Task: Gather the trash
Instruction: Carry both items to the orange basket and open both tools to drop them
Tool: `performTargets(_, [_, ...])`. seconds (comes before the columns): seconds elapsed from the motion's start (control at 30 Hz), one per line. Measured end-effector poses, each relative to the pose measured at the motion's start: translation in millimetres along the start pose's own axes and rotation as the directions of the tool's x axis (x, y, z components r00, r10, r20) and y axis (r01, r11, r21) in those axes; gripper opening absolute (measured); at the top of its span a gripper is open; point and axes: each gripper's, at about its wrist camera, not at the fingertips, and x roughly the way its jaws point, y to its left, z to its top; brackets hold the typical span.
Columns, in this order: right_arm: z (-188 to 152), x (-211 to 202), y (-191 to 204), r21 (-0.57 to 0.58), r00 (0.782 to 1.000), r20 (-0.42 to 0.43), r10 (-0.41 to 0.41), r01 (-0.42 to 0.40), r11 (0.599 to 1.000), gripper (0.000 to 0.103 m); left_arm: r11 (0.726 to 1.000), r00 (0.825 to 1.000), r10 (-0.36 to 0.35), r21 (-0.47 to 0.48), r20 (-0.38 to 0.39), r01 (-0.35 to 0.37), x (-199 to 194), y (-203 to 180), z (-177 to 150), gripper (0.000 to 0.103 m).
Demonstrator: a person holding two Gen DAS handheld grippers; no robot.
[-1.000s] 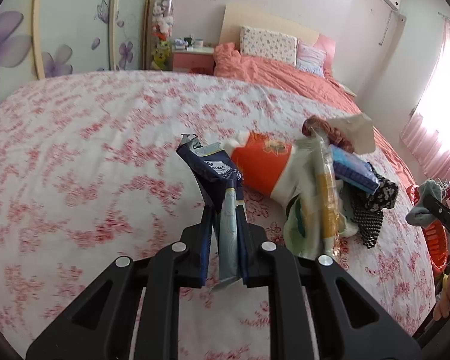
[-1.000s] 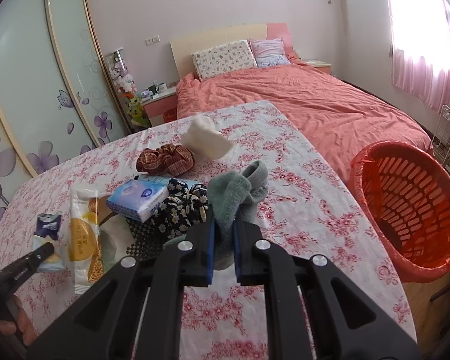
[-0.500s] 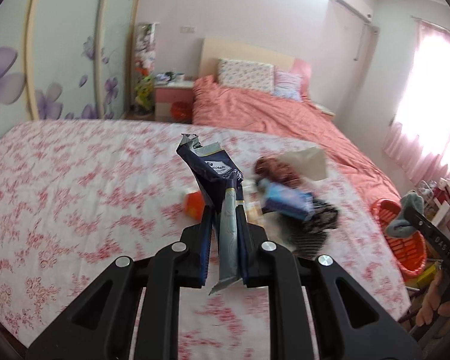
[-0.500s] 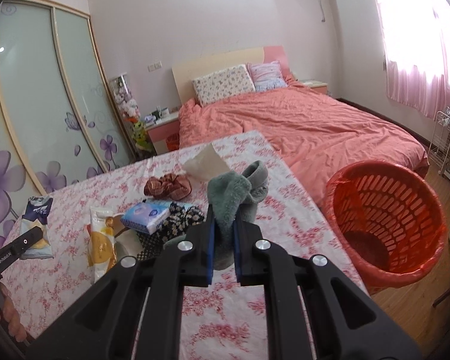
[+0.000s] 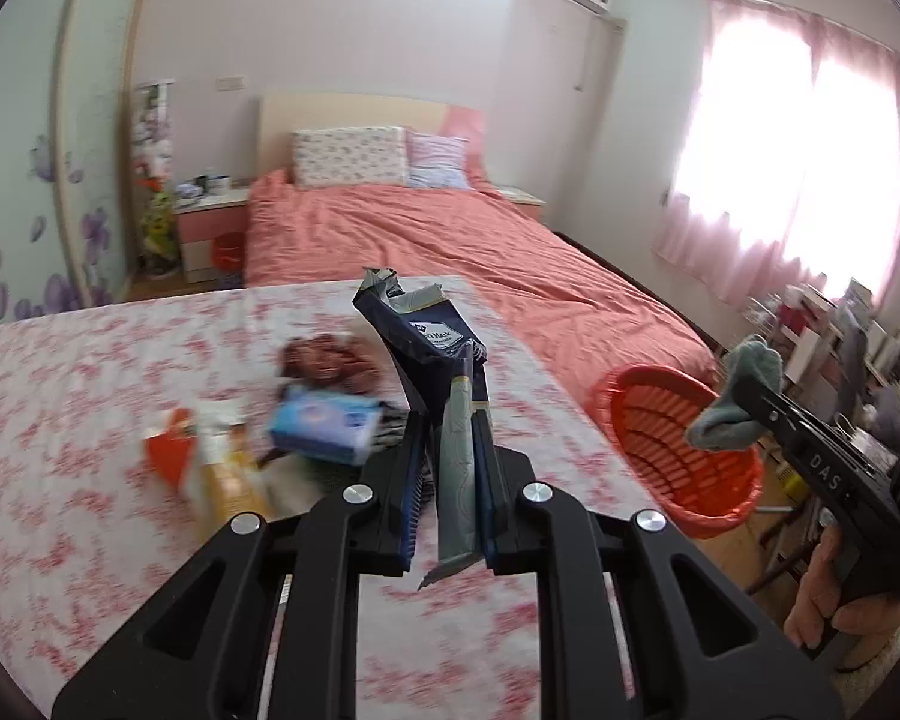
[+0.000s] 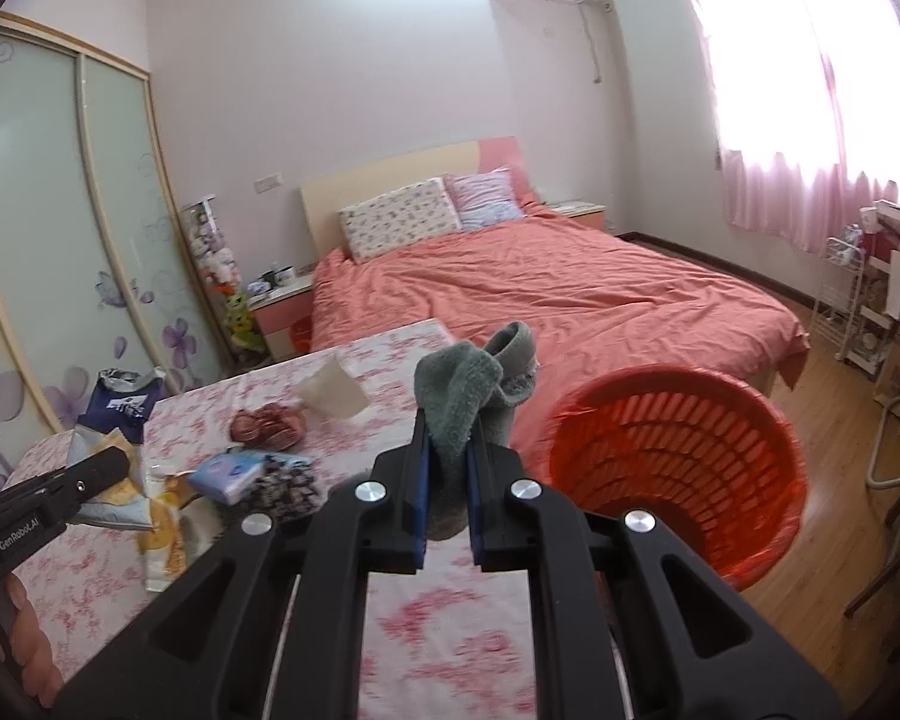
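Beside the desk's right edge waits the red basket [image 6: 678,468]. The left gripper [image 5: 444,480] clamps a dark wrapper [image 5: 426,342] and the right gripper [image 6: 447,480] clamps a grey sock [image 6: 468,396]; released early, either probably lands outside the rim.

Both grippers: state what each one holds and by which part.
The left gripper pinches a dark blue wrapper by its lower end. The right gripper clamps a grey-green sock near its lower end.
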Motion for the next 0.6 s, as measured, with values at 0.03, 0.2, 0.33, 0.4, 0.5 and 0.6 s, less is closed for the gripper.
performTargets(0.03, [1.2,-0.4,-8.2,0.006,1.0,0.004,-0.014,0.014,1.0,0.011,1.0,1.0,-0.017,0.009,-0.005,0.017,4.9,-7.3,1.4,0.016])
performTargets(0.2, [3.4,4.6,-39.4,0.031,0.998,0.006,-0.069,0.069,0.997,0.011,0.995,0.995,-0.089,0.046,-0.037,0.09,30.7,-38.9,6.3,0.016])
performTargets(0.33, [5.2,15.3,-70.6,0.06,0.994,-0.007,-0.111,0.111,0.992,0.011,0.985,0.988,-0.143,0.091,-0.066,0.149,54.6,-73.1,7.1,0.016])
performTargets(0.4, [4.6,19.6,-81.7,0.07,0.992,-0.012,-0.124,0.125,0.99,0.011,0.979,0.983,-0.163,0.114,-0.083,0.172,66.8,-92.0,7.1,0.016])
performTargets(0.5, [2.8,28.1,-101.0,0.087,0.99,-0.023,-0.142,0.143,0.986,0.011,0.967,0.974,-0.196,0.145,-0.118,0.212,86.9,-117.6,6.0,0.016])
performTargets(0.6, [2.0,37.0,-121.1,0.11,0.988,-0.034,-0.153,0.156,0.982,0.011,0.953,0.963,-0.223,0.177,-0.149,0.248,103.8,-141.2,4.7,0.016])
